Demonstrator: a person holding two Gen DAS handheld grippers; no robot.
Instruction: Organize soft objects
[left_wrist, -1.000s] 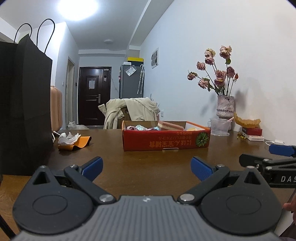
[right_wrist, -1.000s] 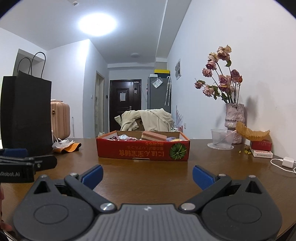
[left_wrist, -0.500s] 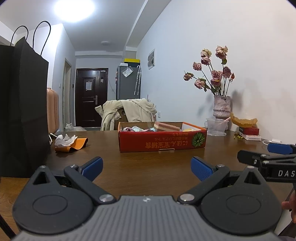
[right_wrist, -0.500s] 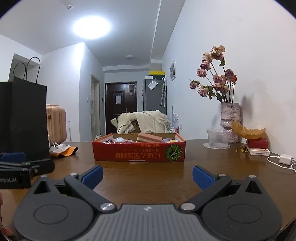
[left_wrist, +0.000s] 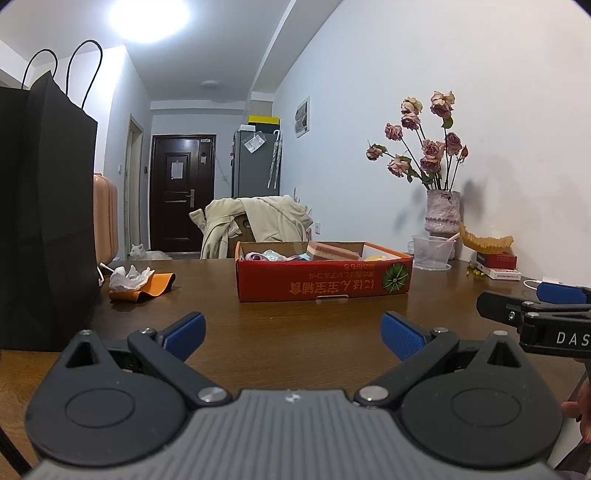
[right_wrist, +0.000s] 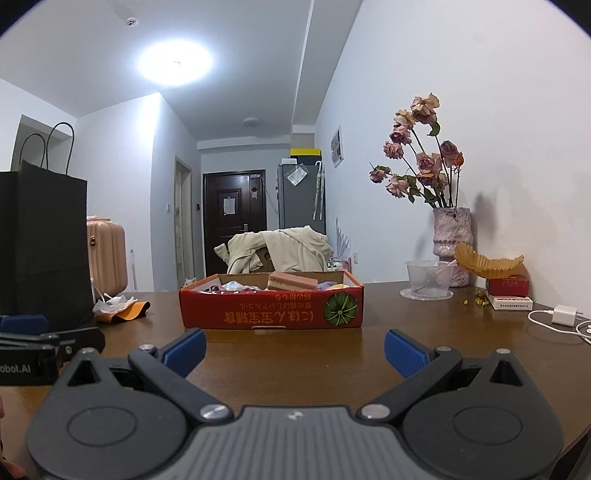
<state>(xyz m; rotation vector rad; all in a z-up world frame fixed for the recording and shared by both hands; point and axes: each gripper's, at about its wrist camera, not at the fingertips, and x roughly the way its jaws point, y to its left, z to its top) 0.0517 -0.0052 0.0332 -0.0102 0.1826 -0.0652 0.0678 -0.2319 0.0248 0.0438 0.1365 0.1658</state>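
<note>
Hovering spread and empty over the surface (left_wrist: 295, 332), the left gripper (left_wrist: 291, 330) and right gripper (right_wrist: 293, 347) face the box (right_wrist: 271, 308) ahead, whose near wall could snag a low reach.

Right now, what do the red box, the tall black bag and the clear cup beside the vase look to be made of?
Red box: printed cardboard, going by the brown raw inner walls and folded corners, slightly glossy outside. Black bag: likely matte paper, with stiff creased sides and thin cord handles. Clear cup: probably thin plastic, translucent and a little cloudy; glass cannot be ruled out.
</note>
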